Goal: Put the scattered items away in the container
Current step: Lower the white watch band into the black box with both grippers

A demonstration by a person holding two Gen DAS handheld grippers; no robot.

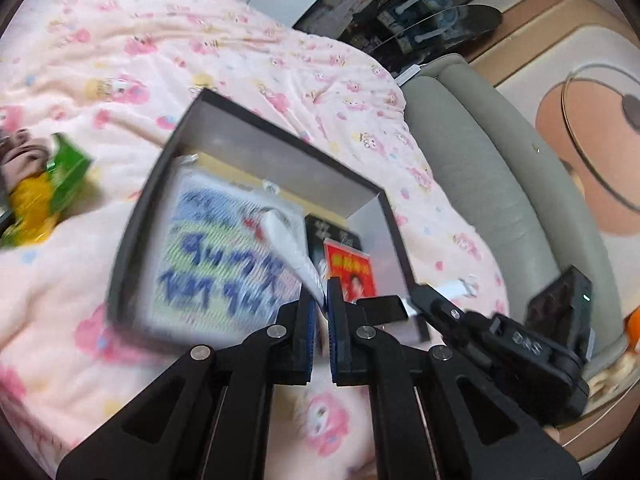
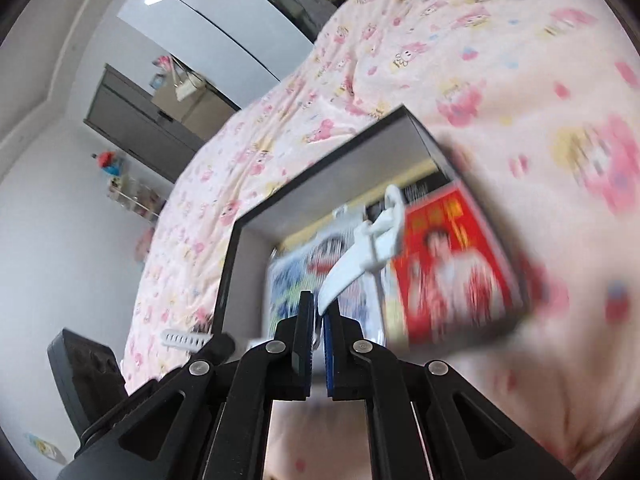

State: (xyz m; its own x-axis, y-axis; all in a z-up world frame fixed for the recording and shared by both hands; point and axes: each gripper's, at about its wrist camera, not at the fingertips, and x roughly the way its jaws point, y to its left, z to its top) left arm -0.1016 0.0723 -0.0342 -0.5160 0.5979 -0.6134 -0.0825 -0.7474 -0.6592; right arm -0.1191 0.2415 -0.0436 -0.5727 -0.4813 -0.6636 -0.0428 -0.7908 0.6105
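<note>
Your container, a dark shallow box (image 1: 224,120), sits on the bed's pink patterned blanket (image 1: 120,40), with a grey inner wall on its far side. Inside it lies a large blue-lettered packet (image 1: 216,248) on the left, and to the right of that a red packet (image 1: 354,276) with a dark item (image 1: 332,232) just beyond it.

Your left gripper (image 1: 320,304) hangs over the near edge of the box, its fingers (image 1: 306,320) clamped on a white plastic piece (image 1: 288,240) that reaches out over the blue-lettered packet.

From the right wrist camera, your right gripper (image 2: 319,320) has its fingers (image 2: 306,320) drawn nearly together on the near tip of a curved white clip (image 2: 360,256), which rises over the box (image 2: 320,176); the red packet (image 2: 452,268) shows blurred just to its right. In the left wrist view, that gripper (image 1: 416,302) comes in from the right, holding a white ringed piece (image 1: 460,286) at the box's near right corner.

Well off to the left on the blanket lie a green and yellow snack bag (image 1: 52,188) and a brown bundle (image 1: 24,156), outside the box. A grey padded bed edge (image 1: 480,152) runs along the right.
</note>
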